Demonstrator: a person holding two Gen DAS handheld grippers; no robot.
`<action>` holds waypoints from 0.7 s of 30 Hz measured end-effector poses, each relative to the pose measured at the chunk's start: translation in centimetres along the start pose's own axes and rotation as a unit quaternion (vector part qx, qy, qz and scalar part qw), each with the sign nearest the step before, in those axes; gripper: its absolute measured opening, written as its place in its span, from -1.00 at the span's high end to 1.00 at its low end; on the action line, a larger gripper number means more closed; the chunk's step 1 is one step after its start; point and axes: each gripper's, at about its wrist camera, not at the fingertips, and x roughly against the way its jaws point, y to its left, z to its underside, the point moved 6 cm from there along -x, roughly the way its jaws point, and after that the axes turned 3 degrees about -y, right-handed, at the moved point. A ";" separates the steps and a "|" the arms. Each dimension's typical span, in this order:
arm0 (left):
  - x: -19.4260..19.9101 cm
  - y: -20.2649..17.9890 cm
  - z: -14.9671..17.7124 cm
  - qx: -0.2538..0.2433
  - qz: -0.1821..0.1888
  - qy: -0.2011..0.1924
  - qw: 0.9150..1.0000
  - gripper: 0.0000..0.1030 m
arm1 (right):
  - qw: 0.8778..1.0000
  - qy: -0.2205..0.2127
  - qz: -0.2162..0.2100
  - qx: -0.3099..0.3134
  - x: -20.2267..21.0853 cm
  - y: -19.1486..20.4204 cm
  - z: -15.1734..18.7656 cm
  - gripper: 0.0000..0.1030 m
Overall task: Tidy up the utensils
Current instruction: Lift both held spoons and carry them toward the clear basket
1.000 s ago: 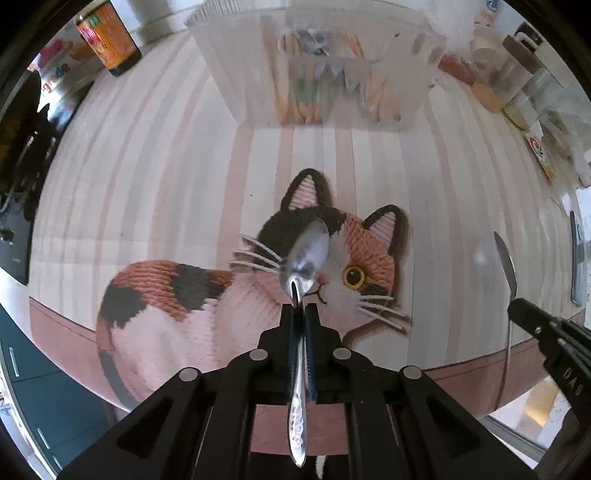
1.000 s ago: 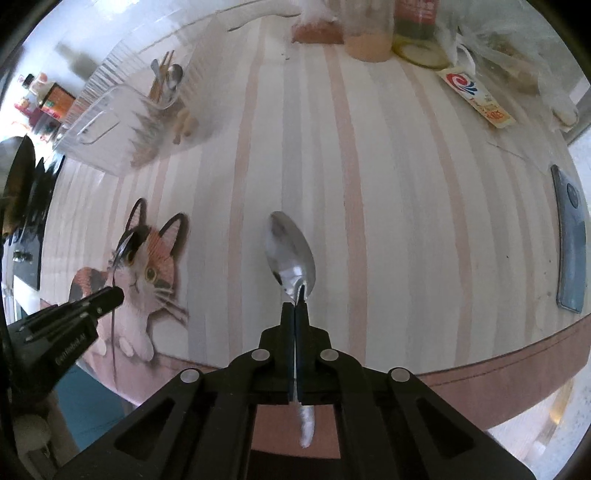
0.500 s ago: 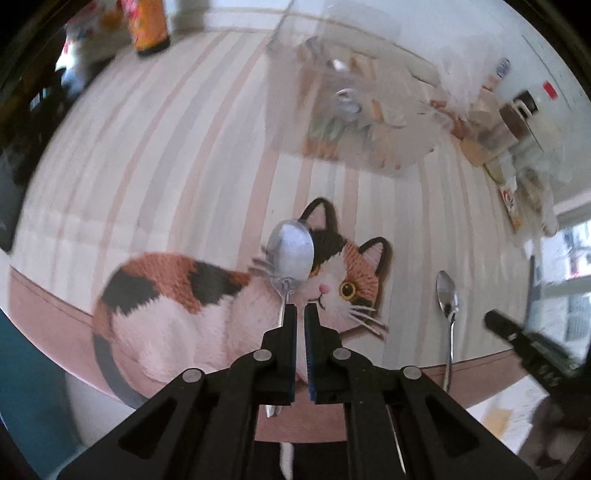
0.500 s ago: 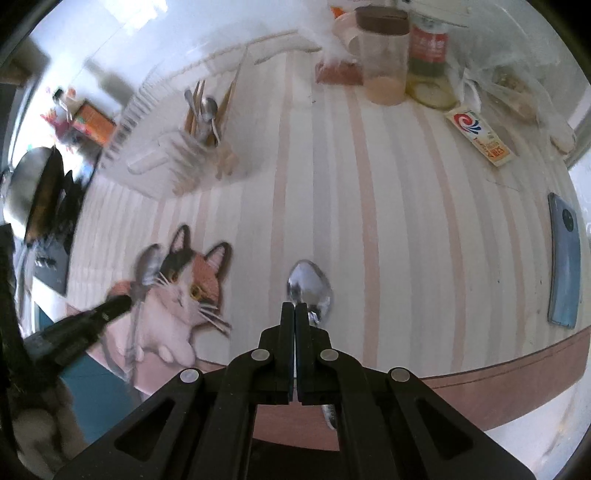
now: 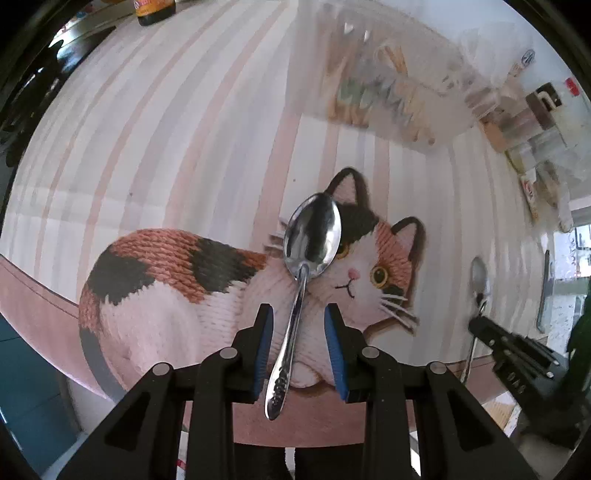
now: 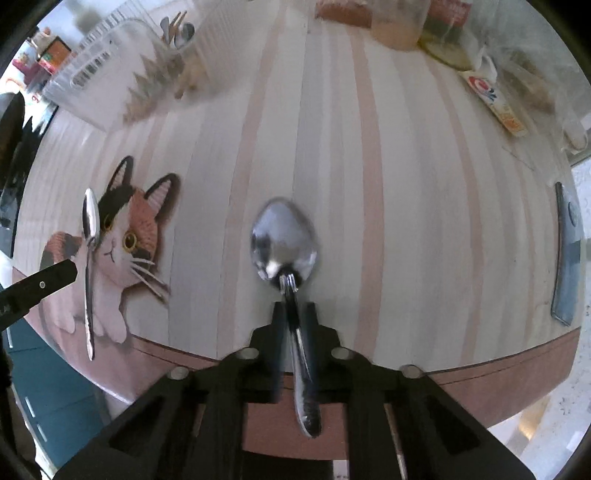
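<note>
In the left wrist view a steel spoon lies on the cat-print cloth, its handle between the spread blue-padded fingers of my left gripper, which is open and not touching it. The same spoon shows in the right wrist view. My right gripper has its jaws slightly apart around the handle of a second spoon, which rests over the striped cloth. That spoon and the right gripper also show in the left wrist view. A clear utensil basket stands farther back.
The basket holds several utensils. Jars and packets crowd the back right. A dark phone lies at the right edge. An orange-labelled bottle stands at the far left. The table's front edge is just below both grippers.
My left gripper has opened and the spoon has dropped onto the cat print. My right gripper's jaws have parted a little around its spoon.
</note>
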 end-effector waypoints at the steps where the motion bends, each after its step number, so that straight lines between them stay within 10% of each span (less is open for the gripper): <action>1: -0.3 0.0 0.1 -0.001 -0.002 0.004 1.000 0.51 | 1.000 -0.002 -0.002 -0.004 -0.1 0.0 -0.1 0.87; 8: -1.6 -1.2 0.1 -0.040 -0.027 0.006 0.999 0.52 | 1.000 -0.005 -0.010 -0.014 -0.4 -0.2 -0.3 0.87; 10: -1.8 -1.8 -0.2 -0.063 -0.051 -0.004 0.997 0.92 | 1.000 -0.005 -0.012 -0.017 -0.7 -0.3 -0.6 0.87; 21: 0.7 -2.0 -0.4 -0.051 -0.046 -0.027 0.997 0.93 | 0.998 -0.014 -0.039 -0.041 0.9 -1.4 -0.7 0.96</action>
